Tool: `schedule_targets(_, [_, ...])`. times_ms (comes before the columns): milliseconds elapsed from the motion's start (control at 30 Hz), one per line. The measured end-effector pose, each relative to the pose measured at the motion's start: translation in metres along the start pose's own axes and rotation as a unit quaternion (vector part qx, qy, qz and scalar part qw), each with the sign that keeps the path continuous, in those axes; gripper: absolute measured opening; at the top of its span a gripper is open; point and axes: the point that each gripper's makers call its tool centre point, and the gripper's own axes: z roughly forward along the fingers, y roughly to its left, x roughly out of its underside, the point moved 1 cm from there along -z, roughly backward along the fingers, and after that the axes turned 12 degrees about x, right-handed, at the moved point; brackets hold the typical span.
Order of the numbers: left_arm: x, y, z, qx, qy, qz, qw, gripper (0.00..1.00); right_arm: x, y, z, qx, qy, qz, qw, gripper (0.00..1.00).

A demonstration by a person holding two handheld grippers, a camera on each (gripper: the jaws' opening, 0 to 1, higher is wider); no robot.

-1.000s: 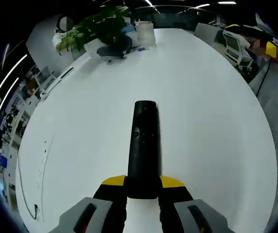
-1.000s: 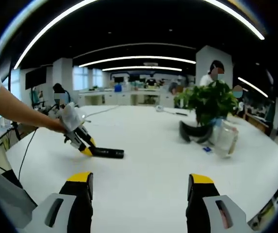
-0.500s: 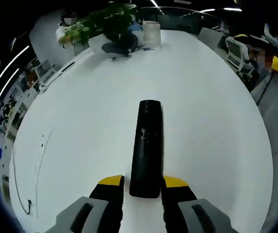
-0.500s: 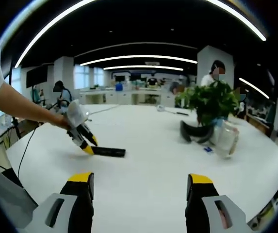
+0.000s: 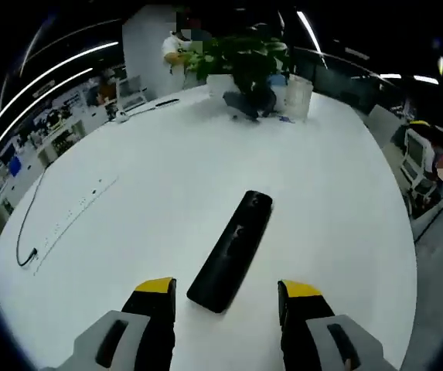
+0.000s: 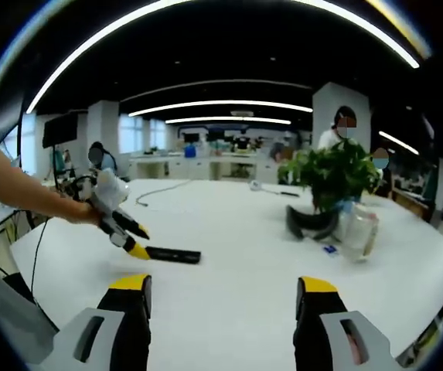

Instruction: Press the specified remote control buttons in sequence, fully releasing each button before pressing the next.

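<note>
Currently, remote: the long black plastic remote control (image 5: 232, 250) lies flat on the white table (image 5: 128, 209), slanted toward 1 o'clock, buttons up for pressing.
Left gripper (image 5: 227, 303): jaws wide apart, empty, straddling the remote's near end without touching.
Right gripper (image 6: 221, 295): jaws parted, nothing held, well apart.
Surroundings: a green potted plant (image 6: 333, 171) and clear plastic jar (image 6: 358, 229) at 2 o'clock; nothing blocks access.

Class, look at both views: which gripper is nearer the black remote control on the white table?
Left. The left gripper hangs just short of the remote control, jaws open; the right gripper is well back across the table.
</note>
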Motion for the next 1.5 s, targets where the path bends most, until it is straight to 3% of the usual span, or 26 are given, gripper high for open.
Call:
schedule_targets(33, [-0.004,-0.001,-0.003,-0.005,-0.015,0.004,0.9999,0.59,0.0,0.0,0.0,0.0,0.0,0.002,1.0,0.75])
schedule_targets(67, [-0.018,-0.008,-0.018,-0.026,-0.076,0.015,0.9967,0.6,-0.001,-0.001,-0.001,-0.001,-0.001,0.005,1.0,0.76])
schedule_targets(133, [-0.028,-0.017,-0.037,-0.044,-0.123,0.011,0.9913,0.62,-0.003,-0.001,-0.002,-0.002,-0.003,0.007,1.0,0.77])
schedule_targets(200, [-0.03,-0.024,-0.052,-0.061,-0.141,0.023,0.9879,0.69,-0.003,-0.003,-0.003,0.0,-0.005,0.004,1.0,0.77])
schedule_targets(300, [-0.024,-0.04,-0.077,-0.091,-0.14,0.045,0.9849,0.71,-0.003,-0.007,-0.004,0.0,-0.005,0.004,1.0,0.78])
schedule_targets(433, [-0.004,-0.059,-0.107,-0.117,-0.171,0.014,0.9782,0.77,-0.002,-0.012,-0.008,0.003,-0.01,0.001,0.9999,0.77])
schedule_targets(533, [0.015,-0.071,-0.124,-0.146,-0.172,0.008,0.9742,0.8,0.001,-0.013,-0.009,0.002,-0.006,0.01,0.9999,0.78])
schedule_targets(633, [0.032,-0.084,-0.143,-0.177,-0.194,-0.02,0.9646,0.81,0.004,-0.01,-0.011,-0.002,-0.003,0.011,0.9999,0.79])
schedule_targets(867, [0.076,-0.112,-0.174,-0.234,-0.181,-0.056,0.9537,0.83,0.009,-0.013,-0.012,0.011,-0.007,0.016,0.9998,0.8])
schedule_targets(967, [0.092,-0.123,-0.194,-0.275,-0.185,-0.061,0.9415,0.83,0.005,-0.016,-0.014,0.016,-0.018,0.026,0.9994,0.8])
schedule_targets(1167, [0.111,-0.12,-0.197,-0.309,-0.21,-0.089,0.9231,0.83,0.007,-0.017,-0.013,0.024,-0.017,0.021,0.9994,0.8])
schedule_targets(1233, [0.108,-0.117,-0.198,-0.315,-0.207,-0.087,0.9222,0.82,0.008,-0.018,-0.012,0.028,-0.015,0.018,0.9993,0.8])
schedule_targets(1300, [0.105,-0.112,-0.209,-0.352,-0.212,-0.066,0.9091,0.8,0.008,-0.02,-0.012,0.032,-0.014,0.019,0.9992,0.79])
schedule_targets(1500, [0.113,-0.112,-0.205,-0.344,-0.211,-0.082,0.9113,0.83,0.015,-0.024,-0.009,0.041,0.003,0.022,0.9989,0.8])
